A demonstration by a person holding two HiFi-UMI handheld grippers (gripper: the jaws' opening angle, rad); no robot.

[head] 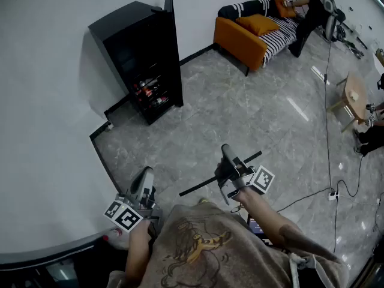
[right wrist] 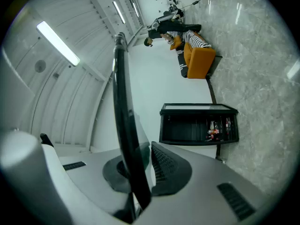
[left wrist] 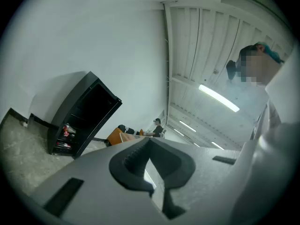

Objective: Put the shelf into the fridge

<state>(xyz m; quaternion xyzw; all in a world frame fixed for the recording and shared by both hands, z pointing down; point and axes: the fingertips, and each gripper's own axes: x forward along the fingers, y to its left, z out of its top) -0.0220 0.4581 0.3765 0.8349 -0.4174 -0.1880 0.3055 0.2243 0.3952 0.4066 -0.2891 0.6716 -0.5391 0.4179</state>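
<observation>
the right gripper [right wrist: 140, 159] is clamped on the shelf [right wrist: 124, 125], whose dark edge bar runs straight through its jaws. the left gripper [left wrist: 150, 146] has its jaws together on nothing. the shelf hangs in the air well apart from the fridge [head: 144, 59], out in front of its open door [head: 173, 53]. it looks like a thin, stiff panel, perhaps glass in a dark rim. that would make it light but fragile and slippery, so grip the rim; a second hold further along should stop it swinging.
</observation>
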